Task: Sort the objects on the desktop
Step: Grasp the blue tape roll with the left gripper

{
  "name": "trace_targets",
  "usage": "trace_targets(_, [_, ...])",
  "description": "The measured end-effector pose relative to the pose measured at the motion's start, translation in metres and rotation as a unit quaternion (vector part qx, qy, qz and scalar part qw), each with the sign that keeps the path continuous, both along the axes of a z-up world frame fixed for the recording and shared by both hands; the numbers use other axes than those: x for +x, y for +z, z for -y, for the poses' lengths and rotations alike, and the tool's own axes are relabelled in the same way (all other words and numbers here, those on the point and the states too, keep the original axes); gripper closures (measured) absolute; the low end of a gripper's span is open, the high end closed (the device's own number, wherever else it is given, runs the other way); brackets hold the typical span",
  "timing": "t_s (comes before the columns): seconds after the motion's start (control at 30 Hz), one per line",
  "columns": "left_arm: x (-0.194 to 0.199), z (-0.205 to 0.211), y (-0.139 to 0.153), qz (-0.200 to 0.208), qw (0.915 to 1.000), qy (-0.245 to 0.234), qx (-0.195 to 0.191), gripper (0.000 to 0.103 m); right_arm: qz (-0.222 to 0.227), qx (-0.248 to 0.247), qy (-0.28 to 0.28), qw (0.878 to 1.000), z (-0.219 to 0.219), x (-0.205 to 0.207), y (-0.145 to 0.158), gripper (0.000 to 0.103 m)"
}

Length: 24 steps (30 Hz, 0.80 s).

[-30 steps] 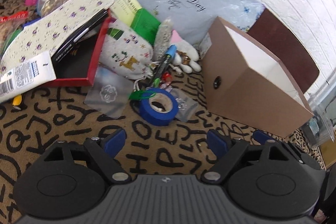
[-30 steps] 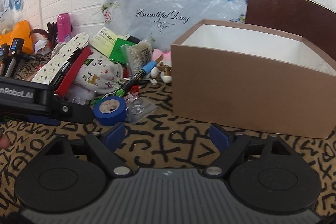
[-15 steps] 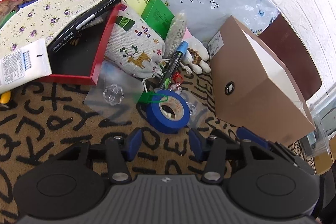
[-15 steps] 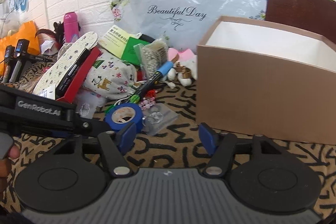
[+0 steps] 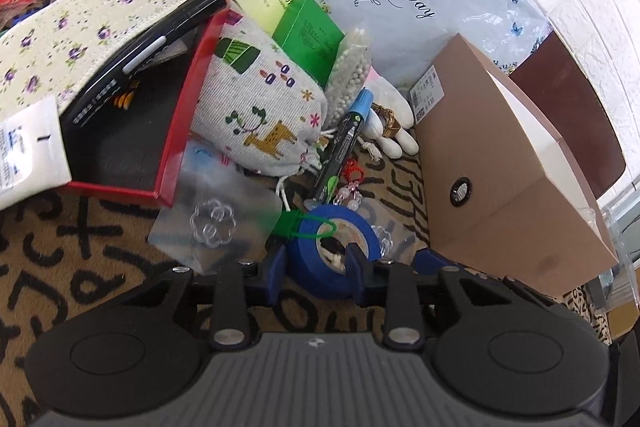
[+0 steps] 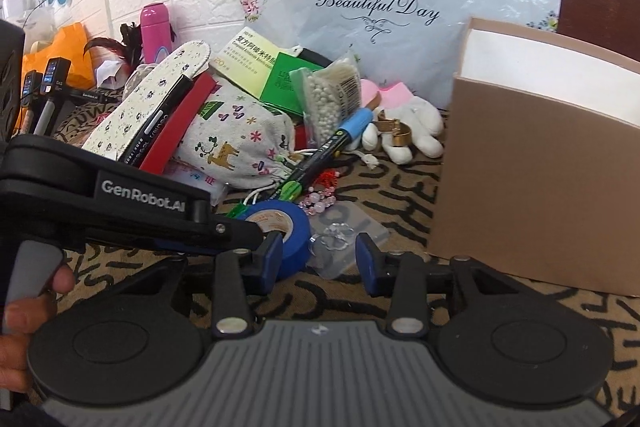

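Observation:
A blue tape roll [image 5: 316, 267] lies flat on the letter-patterned cloth, with a green clip on its far rim. My left gripper [image 5: 318, 263] has one finger outside the roll's left wall and one inside its core, closed on that wall. The roll also shows in the right wrist view [image 6: 288, 231], with the left gripper reaching it from the left. My right gripper [image 6: 318, 259] is open and empty, low over the cloth just right of the roll, above a clear plastic packet [image 6: 344, 239]. A brown cardboard box [image 6: 540, 187] stands open to the right.
A pile lies behind the roll: a deer-print pouch [image 5: 260, 115], a black marker with a blue cap [image 5: 344, 143], a red tray [image 5: 132, 131], a floral insole [image 5: 100, 23], a green box [image 5: 308, 35], a bead bag [image 5: 352, 67] and a white plush toy [image 6: 408, 135].
My left gripper moved forward onto the blue tape roll and its fingers narrowed onto the roll's wall. My right gripper moved closer to the pile and its fingers narrowed somewhat.

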<state>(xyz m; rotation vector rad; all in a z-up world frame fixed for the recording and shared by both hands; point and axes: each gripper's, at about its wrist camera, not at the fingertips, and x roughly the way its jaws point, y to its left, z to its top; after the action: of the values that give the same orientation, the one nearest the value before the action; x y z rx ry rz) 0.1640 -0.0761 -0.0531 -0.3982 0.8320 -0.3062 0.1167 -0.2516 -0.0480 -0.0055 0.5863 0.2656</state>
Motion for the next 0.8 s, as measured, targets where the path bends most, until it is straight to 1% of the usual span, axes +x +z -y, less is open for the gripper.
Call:
trace_targets(0.17, [0.005,0.002,-0.002,0.0,0.9999,-0.003,0.01,0.074,0.0,-0.005,0.016,1.0,-0.008,0.008,-0.002,0.068])
trace_targets(0.33, [0.008,0.004,-0.003,0.006,0.9998,-0.007,0.02,0.076,-0.003,-0.017,0.022,1.0,-0.016,0.016,-0.003,0.075])
trace_targets(0.43, [0.009,0.006,-0.003,0.009,0.9996,-0.008,0.027,0.079,-0.002,-0.039,0.023,0.999,-0.023,0.021,-0.004,0.076])
trace_targets(0.53, [0.007,0.008,-0.002,0.015,0.9991,-0.013,0.039,0.08,-0.003,-0.05,0.029,0.998,-0.025,0.023,-0.005,0.078])
trace_targets(0.67, [-0.002,0.011,0.001,0.017,0.9983,-0.026,0.05,0.081,-0.002,-0.075,0.044,0.996,-0.028,0.017,-0.004,0.079])
trace_targets(0.8, [-0.022,0.013,0.005,0.019,0.9968,-0.047,0.062,0.082,-0.001,-0.093,0.054,0.994,-0.031,-0.001,-0.001,0.08])
